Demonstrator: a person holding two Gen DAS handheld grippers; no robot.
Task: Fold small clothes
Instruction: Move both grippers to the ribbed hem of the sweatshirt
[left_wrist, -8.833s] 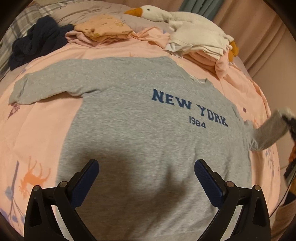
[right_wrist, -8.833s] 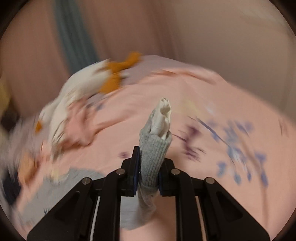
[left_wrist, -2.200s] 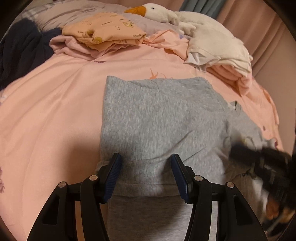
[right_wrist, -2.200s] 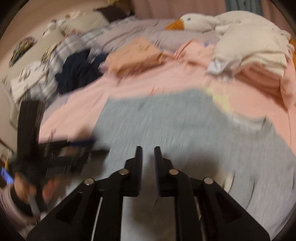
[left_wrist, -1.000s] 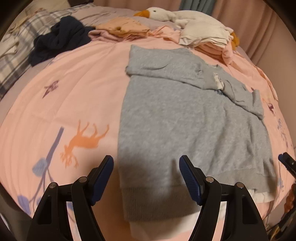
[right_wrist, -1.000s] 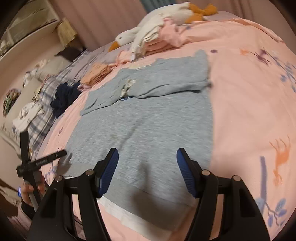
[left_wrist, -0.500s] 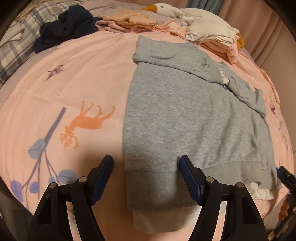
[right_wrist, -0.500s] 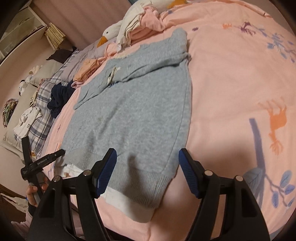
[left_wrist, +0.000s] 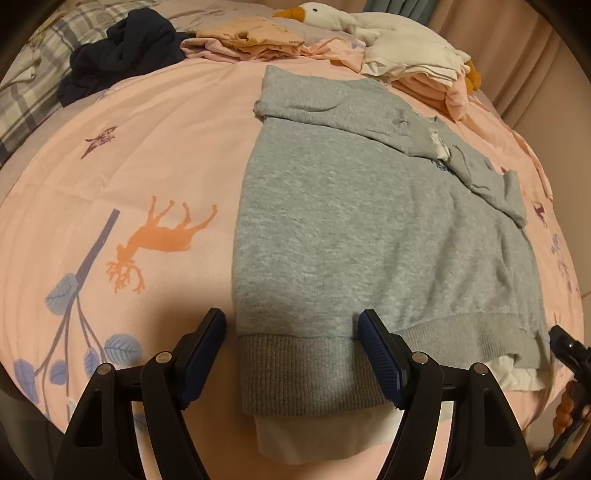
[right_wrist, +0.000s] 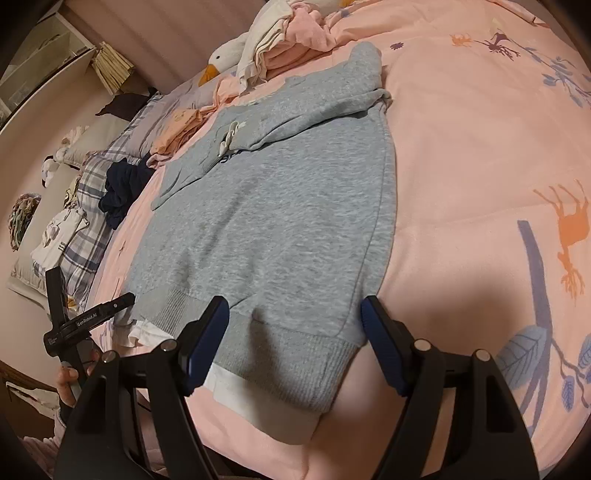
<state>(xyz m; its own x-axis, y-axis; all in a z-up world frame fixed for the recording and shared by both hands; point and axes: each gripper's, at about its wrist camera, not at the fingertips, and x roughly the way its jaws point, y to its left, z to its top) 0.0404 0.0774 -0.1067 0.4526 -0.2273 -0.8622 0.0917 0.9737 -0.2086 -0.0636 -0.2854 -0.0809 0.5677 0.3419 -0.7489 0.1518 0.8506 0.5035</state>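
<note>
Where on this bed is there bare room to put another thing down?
Bare pink sheet lies between the grey sweatshirt and the navy clothes, around the deer print. It is crowded at the head, with folded piles and a goose toy.

Grey sweatshirt (left_wrist: 354, 229), sleeves folded in, flat on bed

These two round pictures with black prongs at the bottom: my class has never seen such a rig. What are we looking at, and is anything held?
A person holds a two-finger gripper in each hand; a fisheye camera on each looks along its fingers. One view shows the left gripper, the other the right gripper. Both are open and hold nothing, each over a hem corner of the grey sweatshirt, which lies on the pink bedspread with its sleeves folded across. Behind lie a clothes pile and a toy goose.
</note>
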